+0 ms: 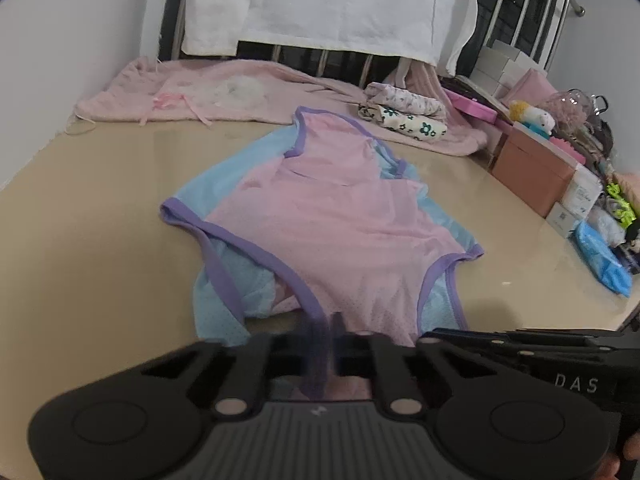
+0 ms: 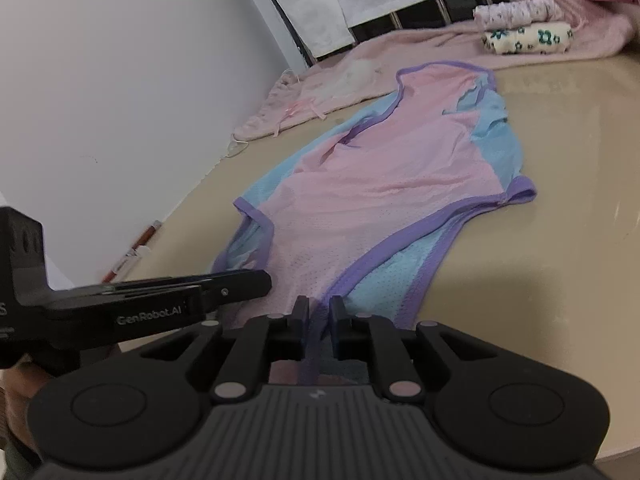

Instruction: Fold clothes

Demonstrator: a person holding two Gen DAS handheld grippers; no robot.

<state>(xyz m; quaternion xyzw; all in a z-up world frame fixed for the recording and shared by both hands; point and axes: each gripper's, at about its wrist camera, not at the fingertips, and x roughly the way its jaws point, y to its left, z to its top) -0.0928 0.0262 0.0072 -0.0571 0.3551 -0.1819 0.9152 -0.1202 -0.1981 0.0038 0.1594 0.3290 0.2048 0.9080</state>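
Pink mesh with blue side panels and purple binding: the sleeveless top (image 1: 336, 220) lies spread lengthwise on the beige table (image 1: 100, 240), its near end gathered up at the tongs. The left tongs (image 1: 335, 344) are pinched nearly closed on a purple strap, and the right tongs (image 2: 320, 320) grip another purple strap the same way, the two side by side at the near edge. No fold shows in the top yet; it lies open at full length, so the folding of this piece looks to be ahead, though whether it has just been laid out or is being smoothed I cannot tell. Far right, two folded garments (image 1: 404, 114) sit stacked on a pink blanket (image 1: 224, 92), so part of the pile appears done. Beyond that hangs a white cloth (image 1: 340, 4) over metal rails, with boxes (image 1: 532, 168) and oddments crowding the right edge and a plain white wall on the left.
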